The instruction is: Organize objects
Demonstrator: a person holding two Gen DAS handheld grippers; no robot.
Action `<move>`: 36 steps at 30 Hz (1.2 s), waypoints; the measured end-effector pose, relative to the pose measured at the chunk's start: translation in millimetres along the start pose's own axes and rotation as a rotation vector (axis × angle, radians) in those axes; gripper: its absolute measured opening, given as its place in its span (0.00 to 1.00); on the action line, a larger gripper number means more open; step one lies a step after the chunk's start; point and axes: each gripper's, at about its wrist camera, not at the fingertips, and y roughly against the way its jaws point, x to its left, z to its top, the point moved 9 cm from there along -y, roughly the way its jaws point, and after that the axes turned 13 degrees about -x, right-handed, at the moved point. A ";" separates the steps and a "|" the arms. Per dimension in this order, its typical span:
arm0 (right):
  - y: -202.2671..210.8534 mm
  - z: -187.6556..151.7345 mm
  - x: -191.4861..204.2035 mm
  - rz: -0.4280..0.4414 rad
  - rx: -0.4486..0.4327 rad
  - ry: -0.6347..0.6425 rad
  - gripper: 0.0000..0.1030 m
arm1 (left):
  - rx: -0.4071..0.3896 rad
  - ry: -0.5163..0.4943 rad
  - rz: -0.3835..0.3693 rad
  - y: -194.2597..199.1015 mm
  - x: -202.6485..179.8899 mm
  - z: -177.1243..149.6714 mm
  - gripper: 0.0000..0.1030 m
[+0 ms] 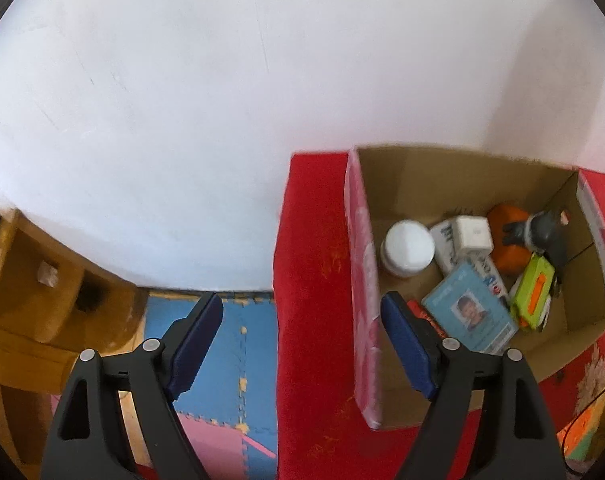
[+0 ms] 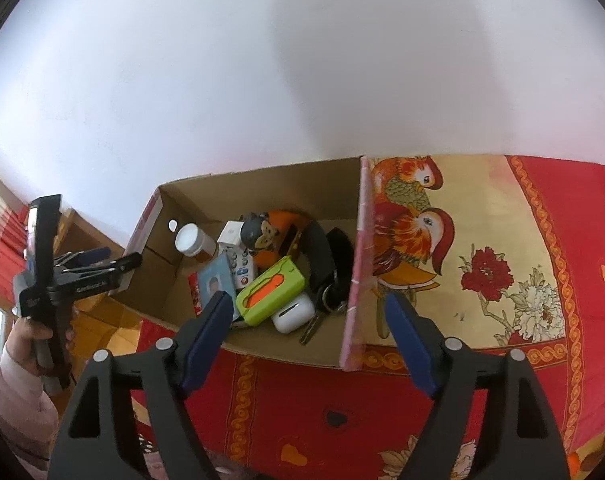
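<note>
An open cardboard box point(image 1: 422, 176) point(image 2: 262, 184) stands on a red patterned cloth point(image 1: 314, 280) point(image 2: 542, 240). Inside lie a white-capped bottle point(image 1: 408, 246) point(image 2: 190, 240), an ID card point(image 1: 470, 312) point(image 2: 216, 280), a green and orange case point(image 1: 532, 296) point(image 2: 270, 290), a monkey toy point(image 1: 542, 228) point(image 2: 262, 232), a white earbud case point(image 2: 293, 314) and keys point(image 2: 326, 300). My left gripper point(image 1: 302, 344) is open and empty at the box's left side; it also shows in the right wrist view point(image 2: 110, 260). My right gripper point(image 2: 308, 340) is open and empty above the box's near wall.
A white wall point(image 1: 222, 100) rises behind the box. Left of the cloth are blue and pink foam floor mats point(image 1: 222, 352) and a wooden piece of furniture point(image 1: 42, 292). The cloth's bird and flower print point(image 2: 414, 232) spreads right of the box.
</note>
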 end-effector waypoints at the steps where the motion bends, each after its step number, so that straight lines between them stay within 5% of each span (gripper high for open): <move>1: 0.9 0.1 -2.7 0.001 0.001 -0.001 0.77 | -0.004 0.007 0.011 4.4 -2.6 2.8 0.81; 6: 6.6 0.7 -15.0 -0.010 0.007 -0.001 0.78 | -0.038 0.015 -0.011 27.7 -27.9 16.1 0.81; 22: 66.0 18.5 -58.7 -0.049 -0.058 0.035 0.78 | -0.056 0.020 -0.124 87.2 -198.7 12.2 0.81; 36: 96.3 5.9 -92.4 -0.109 -0.058 0.005 0.78 | -0.060 0.055 -0.123 107.5 -250.4 -4.5 0.81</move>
